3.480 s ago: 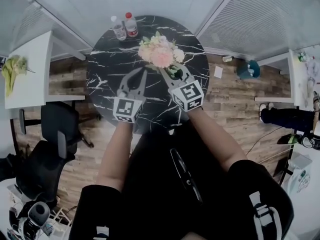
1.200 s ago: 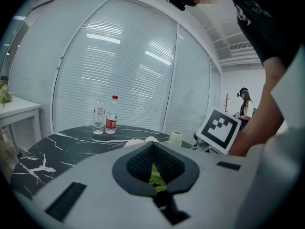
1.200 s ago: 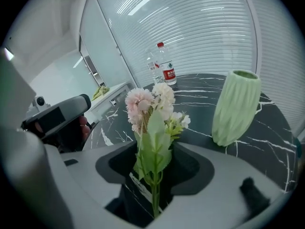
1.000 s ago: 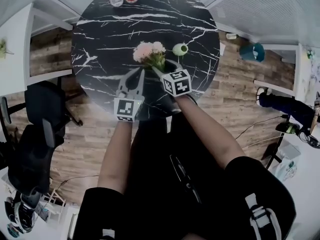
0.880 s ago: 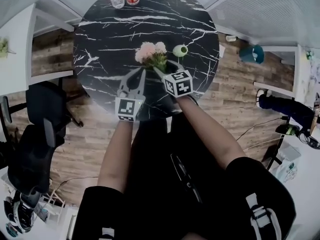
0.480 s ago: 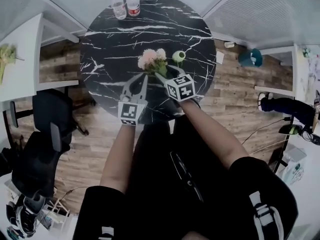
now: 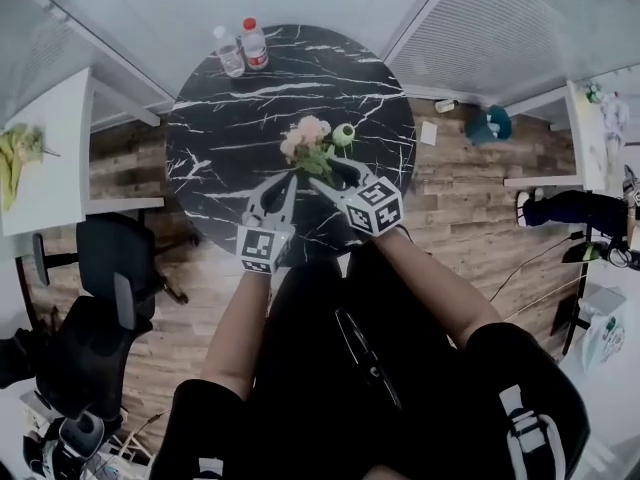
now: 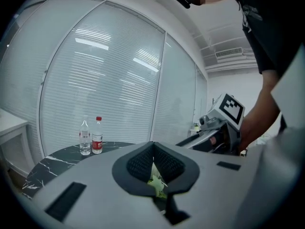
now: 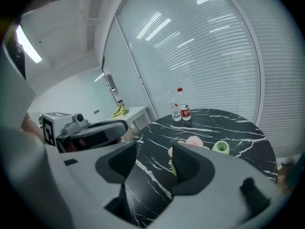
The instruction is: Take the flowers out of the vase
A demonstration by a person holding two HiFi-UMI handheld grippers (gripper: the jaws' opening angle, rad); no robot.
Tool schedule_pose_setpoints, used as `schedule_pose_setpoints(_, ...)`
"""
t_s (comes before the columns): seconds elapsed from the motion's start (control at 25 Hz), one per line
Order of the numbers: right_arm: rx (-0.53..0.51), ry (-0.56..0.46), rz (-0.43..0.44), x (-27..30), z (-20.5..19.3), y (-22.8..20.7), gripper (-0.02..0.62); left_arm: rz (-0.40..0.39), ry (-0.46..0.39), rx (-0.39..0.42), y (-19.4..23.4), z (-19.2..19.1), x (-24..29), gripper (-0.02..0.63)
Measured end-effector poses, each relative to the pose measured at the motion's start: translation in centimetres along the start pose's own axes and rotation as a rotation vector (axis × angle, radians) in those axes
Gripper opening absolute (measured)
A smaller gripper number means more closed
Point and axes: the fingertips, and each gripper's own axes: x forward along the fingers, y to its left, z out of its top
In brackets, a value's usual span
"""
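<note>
Jaws: left gripper (image 7: pixel 290 176) clamped on the flowers (image 7: pixel 305 140), right gripper (image 9: pixel 153 151) apart — vase (image 7: pixel 343 135) empty beside them; table (image 7: pixel 215 153) bare leftward, bottles (image 7: pixel 255 44) at far edge.

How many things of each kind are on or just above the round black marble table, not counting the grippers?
Clear plastic bottles: 2, one white-capped, one red-capped
Small green vase: 1
Bunch of pink flowers: 1
Total: 4

wear: black short sleeves (image 7: pixel 205 418) | left tongs (image 7: pixel 288 176), right tongs (image 7: pixel 330 172): grey, black pads (image 8: pixel 136 165) | marker cubes (image 7: pixel 375 206): white, black squares
</note>
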Motion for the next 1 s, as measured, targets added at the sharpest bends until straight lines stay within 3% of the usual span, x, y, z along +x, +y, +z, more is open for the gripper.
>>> schedule_pose_setpoints(0.32,-0.096,-0.130,0.015,-6.5,4.4,1.7,0.215,-0.113,-0.014,0.023,-4.3,4.1,-0.6,0.014)
schedule_pose_setpoints(0.48,-0.216,-0.204,-0.010,-9.7,6.3,1.6,0.096,-0.148,-0.039,0.053,-7.0,7.0,-0.5,0.014)
schedule_pose_setpoints(0.68,-0.302,-0.269,0.013,-14.2,8.9,1.8,0.034,-0.148,-0.079,0.072,-10.2,10.5,0.4,0.014)
schedule_pose_setpoints(1.0,-0.317,-0.408,0.081,-20.1,13.0,1.5,0.020,-0.102,-0.124,0.062,-14.1,14.3,1.6,0.014)
